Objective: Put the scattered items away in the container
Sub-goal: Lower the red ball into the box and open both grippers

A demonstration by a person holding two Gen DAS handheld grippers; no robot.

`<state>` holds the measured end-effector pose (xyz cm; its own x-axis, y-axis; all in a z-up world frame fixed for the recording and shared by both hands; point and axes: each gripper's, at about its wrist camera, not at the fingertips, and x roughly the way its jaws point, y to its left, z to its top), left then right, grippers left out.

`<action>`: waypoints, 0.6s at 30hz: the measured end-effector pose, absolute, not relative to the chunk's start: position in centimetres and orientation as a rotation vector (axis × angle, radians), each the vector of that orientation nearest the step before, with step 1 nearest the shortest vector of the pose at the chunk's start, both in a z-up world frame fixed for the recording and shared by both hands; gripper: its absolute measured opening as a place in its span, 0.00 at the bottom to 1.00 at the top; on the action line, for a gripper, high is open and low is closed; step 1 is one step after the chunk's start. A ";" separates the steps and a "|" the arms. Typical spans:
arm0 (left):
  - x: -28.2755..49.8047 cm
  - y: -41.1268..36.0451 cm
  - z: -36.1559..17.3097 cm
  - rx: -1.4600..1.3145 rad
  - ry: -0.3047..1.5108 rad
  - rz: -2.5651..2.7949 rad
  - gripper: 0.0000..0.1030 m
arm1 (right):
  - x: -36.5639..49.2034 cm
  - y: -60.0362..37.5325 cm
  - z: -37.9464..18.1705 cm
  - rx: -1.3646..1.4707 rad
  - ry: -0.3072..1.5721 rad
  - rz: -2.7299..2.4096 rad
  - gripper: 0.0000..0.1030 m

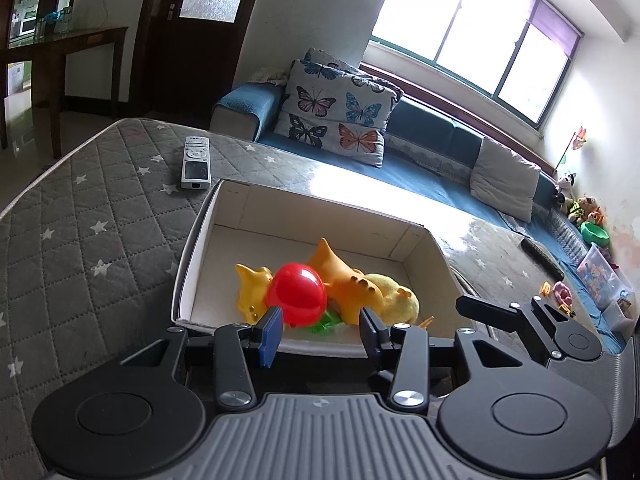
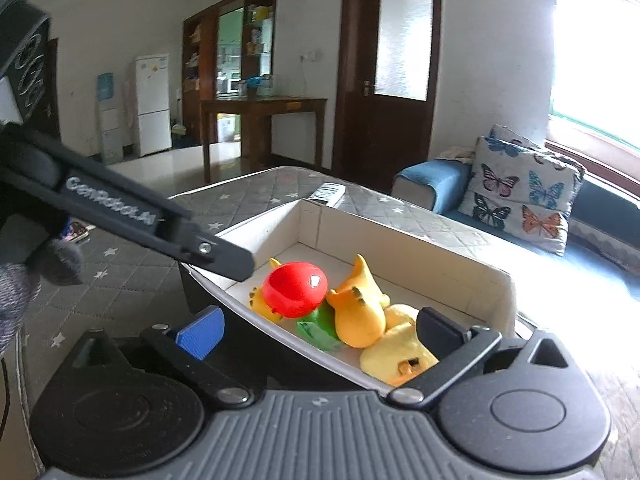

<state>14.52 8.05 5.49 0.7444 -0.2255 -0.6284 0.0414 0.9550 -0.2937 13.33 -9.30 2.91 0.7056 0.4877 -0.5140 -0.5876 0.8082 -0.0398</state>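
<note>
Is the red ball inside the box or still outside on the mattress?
Inside. The red ball lies within the white walls of the box, resting on the yellow toys, in both views.

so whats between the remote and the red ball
In the left wrist view, only bare starred mat and the box's white wall separate the remote from the red ball.

Left tongs (image 1: pixel 318 334): black linkage arms, silver screws, blue ribbed pads; grey ribbed housing
Right tongs (image 2: pixel 320 328): same black arms; one blue pad, other black
Lettering: white "GenRobot.AI" on black bar
Hand (image 2: pixel 24 280): grey knit glove
</note>
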 end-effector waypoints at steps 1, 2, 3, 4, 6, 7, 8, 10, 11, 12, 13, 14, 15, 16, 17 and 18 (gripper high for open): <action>14.3 8.0 5.5 -0.267 0.717 -0.147 0.43 | 13.1 -9.5 2.9 -0.202 0.506 0.597 1.00; 14.0 7.9 5.5 -0.263 0.715 -0.147 0.43 | 13.0 -9.7 2.9 -0.200 0.502 0.592 1.00; 13.8 7.9 5.5 -0.261 0.714 -0.146 0.43 | 12.7 -9.9 2.8 -0.197 0.496 0.587 1.00; 13.6 7.8 5.5 -0.260 0.715 -0.144 0.43 | 12.5 -10.1 2.7 -0.193 0.487 0.582 1.00; 13.1 7.8 5.4 -0.258 0.715 -0.138 0.43 | 12.0 -10.4 2.6 -0.192 0.479 0.570 1.00; 12.9 7.8 5.3 -0.258 0.714 -0.133 0.43 | 11.9 -10.5 2.5 -0.191 0.480 0.565 1.00; 12.7 7.8 5.2 -0.258 0.713 -0.129 0.43 | 11.8 -10.7 2.4 -0.188 0.483 0.559 1.00; 12.4 7.7 5.1 -0.255 0.713 -0.121 0.43 | 11.6 -11.0 2.3 -0.179 0.490 0.552 1.00; 12.2 7.6 5.0 -0.251 0.714 -0.118 0.43 | 11.5 -11.2 2.2 -0.168 0.495 0.551 1.00; 12.0 7.6 4.9 -0.248 0.715 -0.115 0.43 | 11.4 -11.4 2.2 -0.157 0.500 0.550 1.00; 11.9 7.5 4.8 -0.245 0.716 -0.112 0.43 | 11.3 -11.6 2.1 -0.147 0.504 0.547 1.00; 11.7 7.4 4.7 -0.241 0.717 -0.108 0.43 | 11.1 -11.7 2.1 -0.139 0.507 0.542 1.00; 11.6 7.3 4.6 -0.235 0.718 -0.104 0.43 | 11.0 -11.9 2.0 -0.132 0.510 0.536 1.00; 11.4 7.2 4.4 -0.232 0.720 -0.099 0.43 | 10.9 -12.0 2.0 -0.125 0.512 0.530 1.00; 11.3 7.1 4.2 -0.229 0.722 -0.094 0.43 | 10.8 -12.1 1.9 -0.117 0.515 0.523 1.00; 11.2 7.0 4.1 -0.226 0.726 -0.091 0.43 | 10.8 -12.2 1.8 -0.108 0.518 0.515 1.00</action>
